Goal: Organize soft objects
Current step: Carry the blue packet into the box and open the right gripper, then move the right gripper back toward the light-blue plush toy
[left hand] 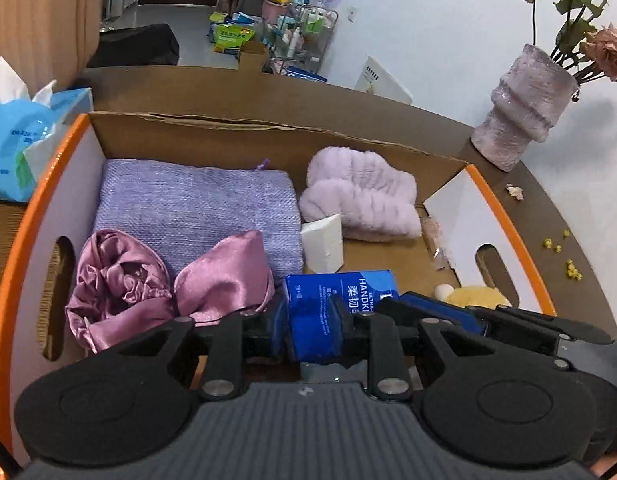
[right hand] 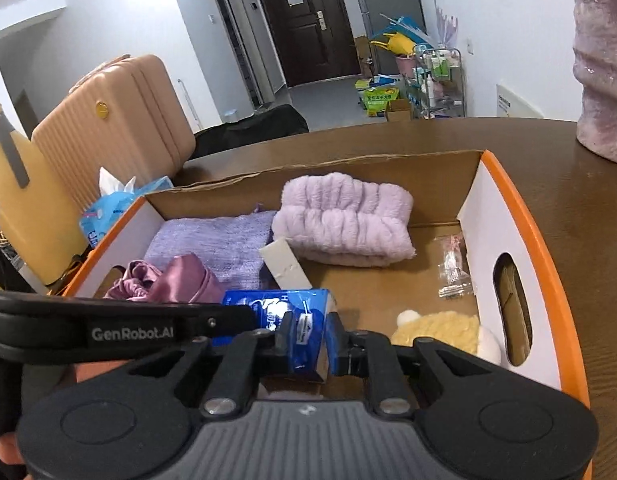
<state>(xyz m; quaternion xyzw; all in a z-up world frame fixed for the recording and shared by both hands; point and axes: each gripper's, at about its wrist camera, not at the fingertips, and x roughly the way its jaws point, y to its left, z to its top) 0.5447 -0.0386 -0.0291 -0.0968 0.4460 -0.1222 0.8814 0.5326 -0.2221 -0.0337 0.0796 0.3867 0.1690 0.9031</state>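
Both grippers are on the blue tissue pack [left hand: 328, 312] now: the left gripper [left hand: 314, 320] has its jaws pinched on one end, the right gripper [right hand: 310, 340] is clamped on the other, and the pack hangs low over the near edge of the cardboard box [right hand: 504, 240]. Inside already lie the lilac towel [left hand: 196, 208], the satin bonnet [left hand: 120, 284], the fluffy headband [right hand: 344, 220] and a yellow plush [right hand: 440, 330]. The sensible spot looks like the bare floor between bonnet and plush; lower it level, both ends together, and let go only once it rests flat, clear of the white sponge wedge [left hand: 324, 248].
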